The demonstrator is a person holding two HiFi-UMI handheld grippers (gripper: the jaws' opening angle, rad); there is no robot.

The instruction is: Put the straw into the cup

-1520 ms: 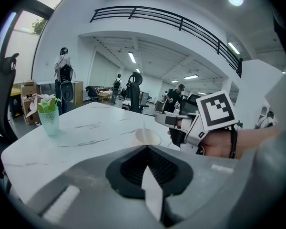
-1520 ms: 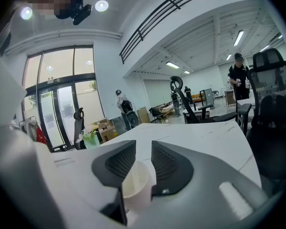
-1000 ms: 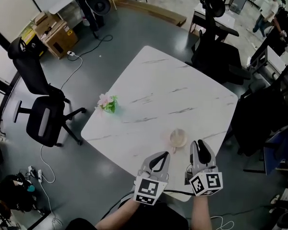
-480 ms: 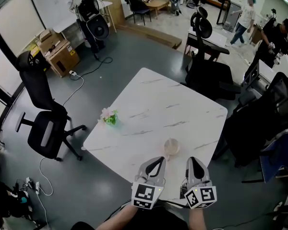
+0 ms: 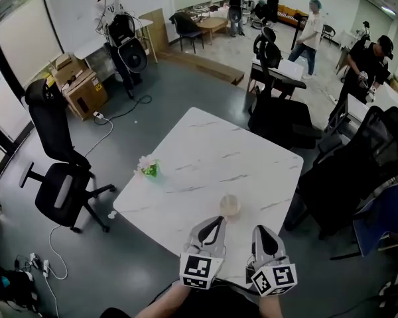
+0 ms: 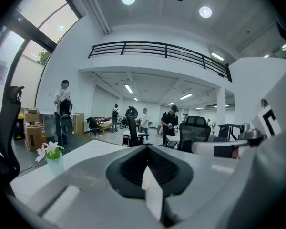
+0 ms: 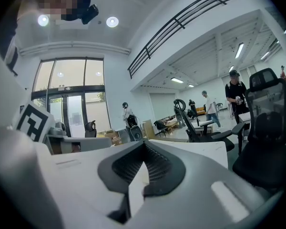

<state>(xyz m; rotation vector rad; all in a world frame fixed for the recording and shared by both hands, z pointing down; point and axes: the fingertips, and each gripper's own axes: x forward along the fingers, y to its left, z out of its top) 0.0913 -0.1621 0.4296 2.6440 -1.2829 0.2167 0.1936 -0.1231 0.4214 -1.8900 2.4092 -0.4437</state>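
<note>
We hold both tools at the near edge of the desk (image 5: pixel 205 144), side by side and apart from each other. The left gripper (image 5: pixel 215 221) has its fingers (image 6: pixel 126 171) pressed together with nothing between them. The right gripper (image 5: pixel 262 231) is the same, fingers (image 7: pixel 119 168) closed on nothing. Both point nearly level, so their own cameras look out over the room and not down at the desk.

The cup (image 5: pixel 229 205) stands upright near the near edge, just ahead of the two tools and between their lines. A small flower pot (image 5: pixel 148 169) stands well apart, at the left edge. We see no straw in any view, neither on the desk nor plainly in the cup; the cup is too small here to tell what is inside.

In our judgement, the first job is to find the straw, so we should tip our view and the tools downward. To do it well, we would part one pair of fingers before closing in, take the straw near its middle, and steady the cup with the other tool, since a light cup so near the edge may tip.
</note>
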